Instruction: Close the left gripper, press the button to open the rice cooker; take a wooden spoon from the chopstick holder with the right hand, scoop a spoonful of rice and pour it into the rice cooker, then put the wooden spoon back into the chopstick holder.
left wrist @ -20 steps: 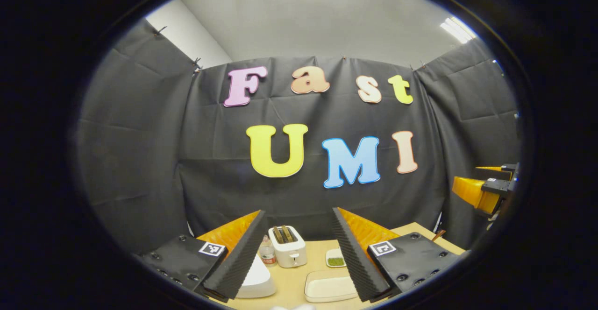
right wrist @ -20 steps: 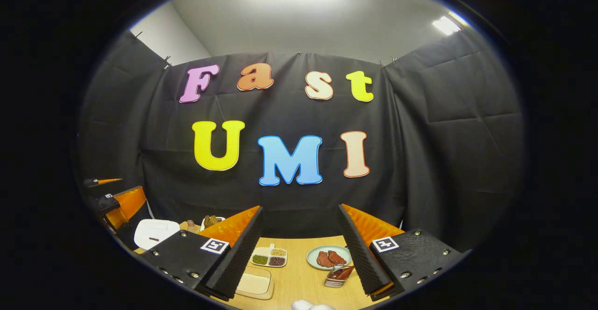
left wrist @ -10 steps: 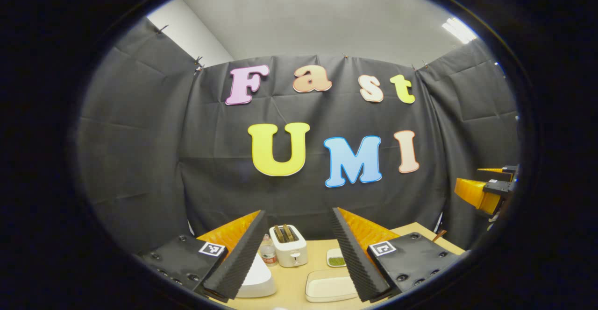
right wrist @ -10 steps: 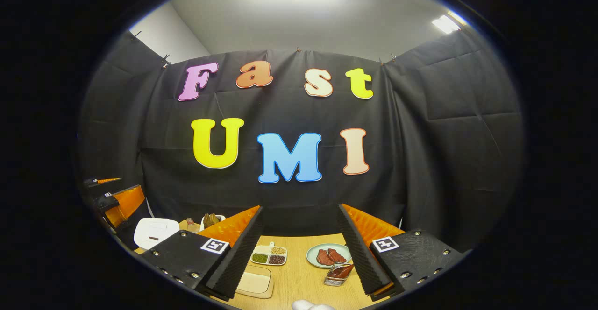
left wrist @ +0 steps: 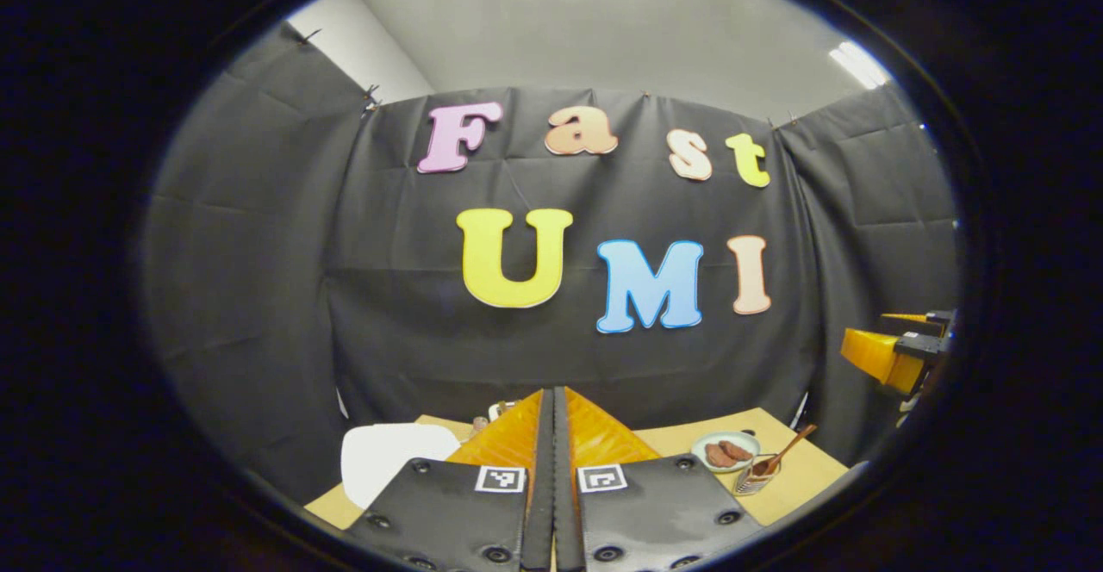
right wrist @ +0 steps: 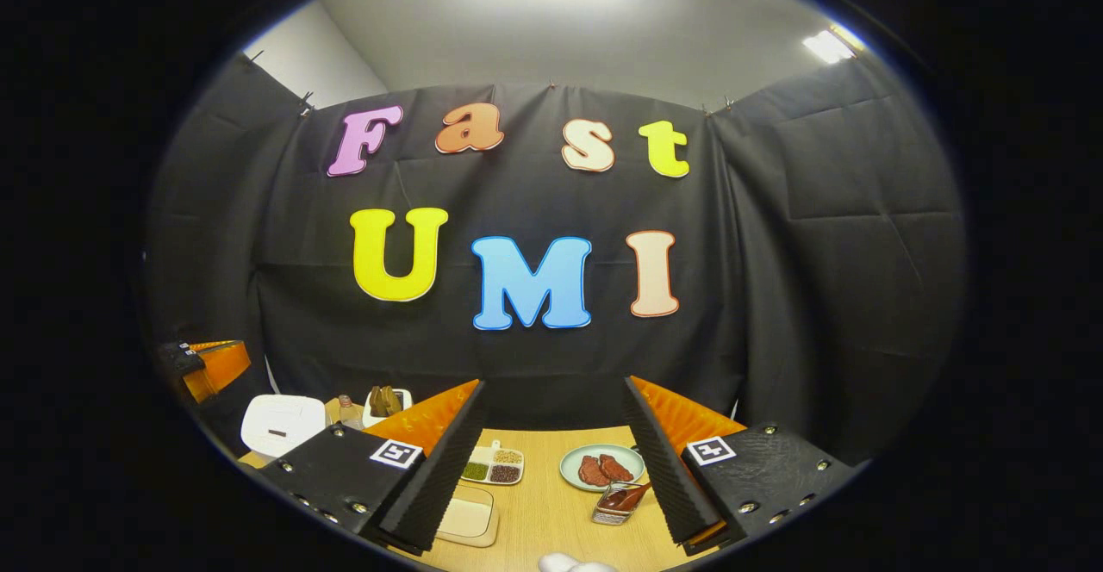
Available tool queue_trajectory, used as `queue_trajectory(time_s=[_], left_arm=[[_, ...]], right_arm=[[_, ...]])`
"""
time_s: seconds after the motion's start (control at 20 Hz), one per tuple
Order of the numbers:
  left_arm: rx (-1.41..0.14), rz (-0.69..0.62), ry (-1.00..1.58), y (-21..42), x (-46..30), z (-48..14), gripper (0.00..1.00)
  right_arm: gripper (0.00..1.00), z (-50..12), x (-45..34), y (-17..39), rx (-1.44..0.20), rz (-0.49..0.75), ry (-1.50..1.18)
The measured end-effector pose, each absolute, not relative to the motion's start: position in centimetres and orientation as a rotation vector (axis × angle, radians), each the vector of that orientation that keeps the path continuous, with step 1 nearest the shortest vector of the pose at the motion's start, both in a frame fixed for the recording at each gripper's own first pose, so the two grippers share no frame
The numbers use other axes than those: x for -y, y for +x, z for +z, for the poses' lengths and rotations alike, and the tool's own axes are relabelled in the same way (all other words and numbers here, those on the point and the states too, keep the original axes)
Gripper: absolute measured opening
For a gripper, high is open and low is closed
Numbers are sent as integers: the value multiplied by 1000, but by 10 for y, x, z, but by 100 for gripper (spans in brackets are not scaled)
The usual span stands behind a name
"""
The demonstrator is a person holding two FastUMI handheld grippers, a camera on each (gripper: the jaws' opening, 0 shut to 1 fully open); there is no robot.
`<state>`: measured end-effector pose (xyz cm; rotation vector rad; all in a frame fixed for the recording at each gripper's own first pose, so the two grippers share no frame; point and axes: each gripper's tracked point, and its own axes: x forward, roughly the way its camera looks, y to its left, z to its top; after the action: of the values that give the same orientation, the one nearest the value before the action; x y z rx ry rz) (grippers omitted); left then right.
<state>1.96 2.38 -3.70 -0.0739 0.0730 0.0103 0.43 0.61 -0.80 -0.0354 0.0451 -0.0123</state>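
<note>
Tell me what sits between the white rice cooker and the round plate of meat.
In the right gripper view, the divided tray of beans lies between rice cooker and plate.

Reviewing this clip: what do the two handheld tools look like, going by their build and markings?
Each tool, left and right, has two wedge-shaped fingers with ribbed inner pads. Each finger sits on a flat dark plate with round screw heads and a small square black-and-white tag, as on the left tool's and the right tool's. No cables or sleeves are visible.
</note>
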Motion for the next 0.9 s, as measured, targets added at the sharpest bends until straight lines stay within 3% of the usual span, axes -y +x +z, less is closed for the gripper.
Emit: queue_trajectory(time_s=[0.35,0.9], left_arm=[[-153,269,-49,77,-135,-101,7],[-508,488,-92,111,-224,-316,8]], right_arm=[[96,-21,-7,9,-97,-12,-86],[96,-52,-2,14,-204,-7,-136]])
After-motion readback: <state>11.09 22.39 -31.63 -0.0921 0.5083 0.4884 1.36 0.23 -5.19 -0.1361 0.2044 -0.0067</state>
